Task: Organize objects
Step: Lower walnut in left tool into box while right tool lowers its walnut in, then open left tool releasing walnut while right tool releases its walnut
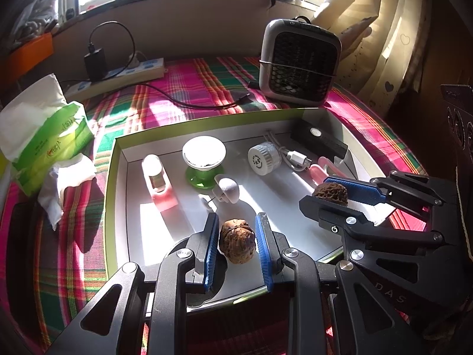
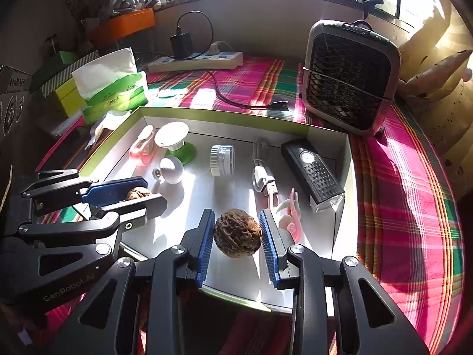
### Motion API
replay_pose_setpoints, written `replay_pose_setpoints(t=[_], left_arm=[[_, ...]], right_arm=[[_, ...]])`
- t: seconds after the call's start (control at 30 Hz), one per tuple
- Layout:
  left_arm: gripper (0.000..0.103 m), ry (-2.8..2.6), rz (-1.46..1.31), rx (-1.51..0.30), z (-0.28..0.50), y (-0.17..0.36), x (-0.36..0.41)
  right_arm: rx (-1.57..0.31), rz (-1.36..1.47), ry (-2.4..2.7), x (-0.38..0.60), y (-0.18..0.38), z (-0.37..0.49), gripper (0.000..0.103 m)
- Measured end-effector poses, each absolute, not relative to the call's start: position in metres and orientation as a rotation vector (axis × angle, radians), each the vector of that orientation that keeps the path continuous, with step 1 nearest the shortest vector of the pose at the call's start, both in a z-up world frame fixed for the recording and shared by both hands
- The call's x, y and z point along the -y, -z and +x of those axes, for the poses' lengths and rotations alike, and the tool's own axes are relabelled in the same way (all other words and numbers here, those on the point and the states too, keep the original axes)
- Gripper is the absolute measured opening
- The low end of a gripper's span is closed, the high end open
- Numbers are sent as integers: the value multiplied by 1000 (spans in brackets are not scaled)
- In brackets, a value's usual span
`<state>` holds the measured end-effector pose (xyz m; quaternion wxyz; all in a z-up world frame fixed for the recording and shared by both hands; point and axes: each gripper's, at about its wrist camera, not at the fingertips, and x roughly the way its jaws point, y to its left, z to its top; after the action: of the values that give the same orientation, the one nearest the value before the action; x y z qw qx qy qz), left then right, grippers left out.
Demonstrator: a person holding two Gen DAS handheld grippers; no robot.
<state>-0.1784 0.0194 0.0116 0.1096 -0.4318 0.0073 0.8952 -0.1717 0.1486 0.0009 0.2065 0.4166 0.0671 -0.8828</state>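
Sunlit window bench, plaid cloth (image 1: 207,88), shallow white tray (image 1: 116,159) with green rim on top. Left gripper (image 1: 236,236) clamped on a walnut (image 1: 237,241), held over tray's near edge. Right gripper (image 2: 238,235) likewise clamped on second walnut (image 2: 238,232), just beside the left, over tray's near-right part. Already in tray: flashlight (image 2: 314,174), USB cable (image 2: 261,174), small jar (image 2: 222,159), pink clips (image 2: 288,213), green-based cup (image 1: 204,153), white knob (image 1: 227,190), pink dispenser (image 1: 158,180). Mid-placement, probably: both nuts carried, neither set down. Next: lower onto bare tray floor, clear of knob and clips, then release gently; round nuts likely to roll.
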Motion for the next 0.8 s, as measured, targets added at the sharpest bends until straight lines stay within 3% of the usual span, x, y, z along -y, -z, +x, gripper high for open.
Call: replay_pose_setpoints(t=[0.6, 0.7, 0.8], left_arm=[[28, -2682, -1250, -8, -161, -21, -18], [29, -2712, -1241, -17, -153, -23, -18], [32, -2750, -1229, -5, -143, -26, -15]], right_arm=[[-142, 1129, 2511, -153, -11, -153, 33], [-129, 1122, 2530, -153, -15, -146, 40], [-119, 1112, 2547, -153, -18, -137, 41]])
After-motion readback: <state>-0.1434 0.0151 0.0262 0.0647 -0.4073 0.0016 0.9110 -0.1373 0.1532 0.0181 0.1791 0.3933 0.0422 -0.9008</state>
